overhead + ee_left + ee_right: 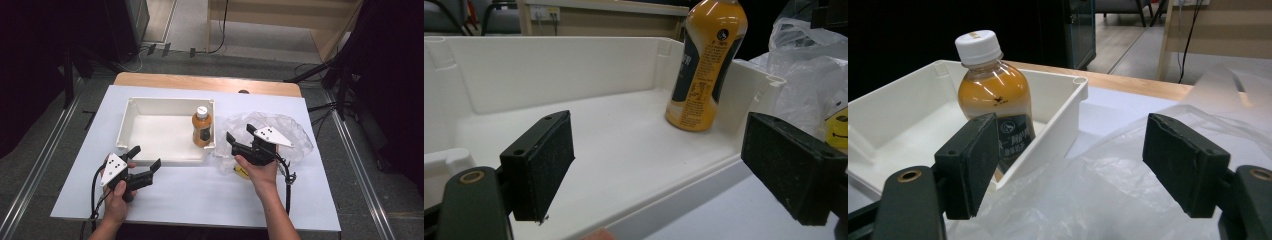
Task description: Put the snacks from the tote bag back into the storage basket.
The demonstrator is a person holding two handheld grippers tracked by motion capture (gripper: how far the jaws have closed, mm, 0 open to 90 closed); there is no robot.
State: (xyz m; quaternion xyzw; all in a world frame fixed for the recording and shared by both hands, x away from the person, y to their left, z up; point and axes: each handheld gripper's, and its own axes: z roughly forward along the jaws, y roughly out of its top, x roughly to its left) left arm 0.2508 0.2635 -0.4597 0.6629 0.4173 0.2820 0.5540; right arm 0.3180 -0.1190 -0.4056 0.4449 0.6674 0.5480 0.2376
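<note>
Right claw wide, empty, over the plastic bag right of center; left claw wide, empty, lower left by white tray holding orange bottle.

Bottle upright in tray, plastic bag just right of it

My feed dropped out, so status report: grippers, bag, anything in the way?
Left gripper open at the tray near rim. Right gripper open over the plastic bag, nothing held. Bottle upright in tray; tray wall beside bag.
</note>
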